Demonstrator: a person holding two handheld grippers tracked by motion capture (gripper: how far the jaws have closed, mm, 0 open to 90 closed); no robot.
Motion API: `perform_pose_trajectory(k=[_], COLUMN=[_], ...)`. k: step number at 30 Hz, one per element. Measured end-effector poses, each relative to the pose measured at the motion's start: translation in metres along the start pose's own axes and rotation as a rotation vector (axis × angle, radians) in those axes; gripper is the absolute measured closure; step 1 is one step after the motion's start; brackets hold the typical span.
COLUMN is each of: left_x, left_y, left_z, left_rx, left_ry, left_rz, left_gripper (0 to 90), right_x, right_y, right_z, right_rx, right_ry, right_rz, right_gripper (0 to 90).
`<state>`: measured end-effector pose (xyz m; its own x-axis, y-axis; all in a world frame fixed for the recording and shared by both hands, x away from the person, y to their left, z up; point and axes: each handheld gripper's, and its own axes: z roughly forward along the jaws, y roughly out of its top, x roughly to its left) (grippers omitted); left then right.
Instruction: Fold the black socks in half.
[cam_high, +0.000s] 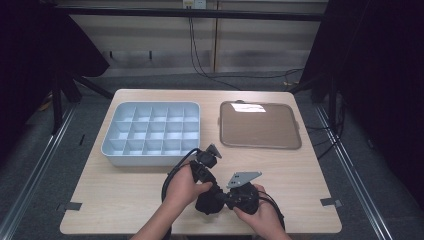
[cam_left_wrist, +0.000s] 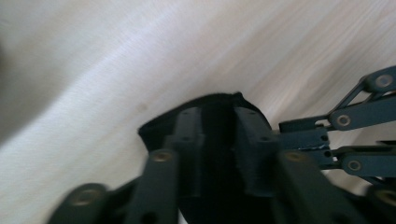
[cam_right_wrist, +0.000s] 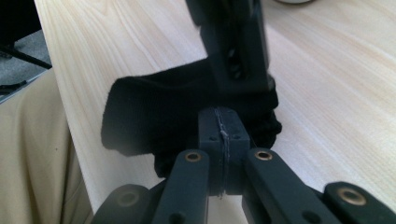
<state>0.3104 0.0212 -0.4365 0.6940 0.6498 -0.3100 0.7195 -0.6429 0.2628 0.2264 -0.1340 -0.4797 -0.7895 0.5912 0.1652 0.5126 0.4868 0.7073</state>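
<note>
**Black cloth pinched at the near table edge: slip and drop are the risks**

Pressed-together jaws of the right gripper (cam_right_wrist: 219, 140) are seen closest, their tips meeting with only a thin seam between them; a fold of the black cloth (cam_right_wrist: 154, 116) appears to be caught there, though how much is clamped cannot be told. The left gripper (cam_left_wrist: 218, 140) has its jaws set slightly apart, with the same black cloth (cam_left_wrist: 212, 105) held between them. In the high view the cloth (cam_high: 206, 202) lies bunched between both hands, near the front edge of the wooden table (cam_high: 125, 200).

Should either pinch be shallow, the fabric could be pulled free as the grippers are drawn apart. So close to the edge, a released cloth might slide off. The compartment tray (cam_high: 150, 132) and the brown flat tray (cam_high: 260, 125) lie well beyond, so a long carry is judged likely.
</note>
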Motion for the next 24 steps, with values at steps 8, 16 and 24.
perform_pose_trajectory(k=[8,16,24], left_x=[0.023,0.031,0.024], left_y=[-0.017,-0.030,-0.028], left_z=[-0.021,-0.002,0.005], left_rx=[-0.032,0.015,0.026], left_ry=[0.040,0.022,0.033], left_rz=[-0.062,-0.085,-0.079], left_gripper=[44.1,41.7,40.6], right_x=[0.001,0.003,0.001], right_y=[0.000,0.001,0.000], right_z=[0.002,0.004,0.005], right_rx=[0.008,0.008,0.004], right_ry=[0.000,-0.005,0.003], right_rz=[-0.003,-0.010,-0.004], right_gripper=[89.2,89.1,89.1])
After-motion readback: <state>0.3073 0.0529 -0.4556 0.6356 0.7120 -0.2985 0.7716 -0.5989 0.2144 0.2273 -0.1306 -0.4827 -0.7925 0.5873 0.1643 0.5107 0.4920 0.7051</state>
